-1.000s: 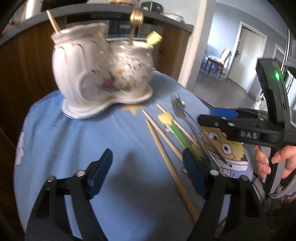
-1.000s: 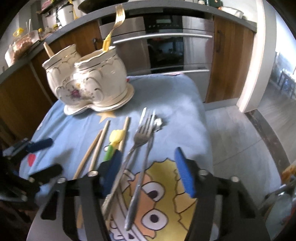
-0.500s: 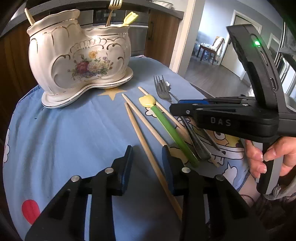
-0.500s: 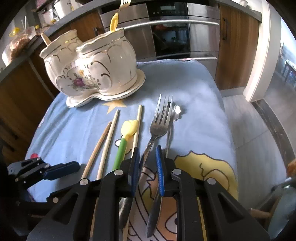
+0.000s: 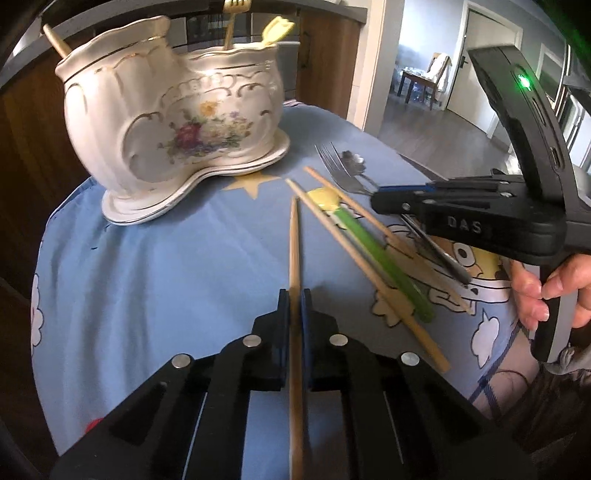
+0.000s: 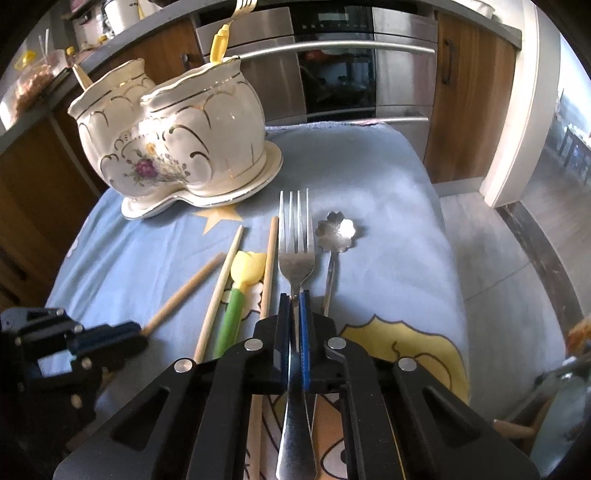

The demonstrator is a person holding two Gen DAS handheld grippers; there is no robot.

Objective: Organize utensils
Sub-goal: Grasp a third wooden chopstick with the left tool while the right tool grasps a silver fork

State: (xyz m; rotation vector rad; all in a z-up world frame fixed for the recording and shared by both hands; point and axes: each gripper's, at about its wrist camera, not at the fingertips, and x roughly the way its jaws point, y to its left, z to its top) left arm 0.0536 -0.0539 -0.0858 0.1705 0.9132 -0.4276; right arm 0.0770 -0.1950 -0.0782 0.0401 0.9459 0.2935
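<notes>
kitchen cabinets of dark wood and a steel oven (image 6: pixel 365 70) stand behind a desk (image 5: pixel 155 266) covered with a light blue cartoon cloth. at the far left of the cloth sits a white porcelain holder (image 6: pixel 173 147) with gold trim and painted flowers, two cups joined on one base; a gold fork (image 6: pixel 242 7) with a yellow handle stands in the right cup and a wooden stick (image 5: pixel 57 40) in the left.

the left gripper (image 5: pixel 294 310) has its jaws pinched narrow on a wooden chopstick (image 5: pixel 294 243), which runs straight out between the blue pads toward the holder. the right gripper (image 6: pixel 294 314) has its jaws clamped on the neck of a steel fork (image 6: pixel 295 236), tines pointing far, handle passing back under the gripper. a hand (image 5: pixel 543 291) grips the right gripper's handle.

loose on the cloth between the two grippers lie two more chopsticks (image 6: pixel 216 295) and a green-handled utensil with a yellow tulip-shaped end (image 6: pixel 245 273), side by side. just right of the fork lies a small spoon with a flower-shaped bowl (image 6: pixel 336 230).
</notes>
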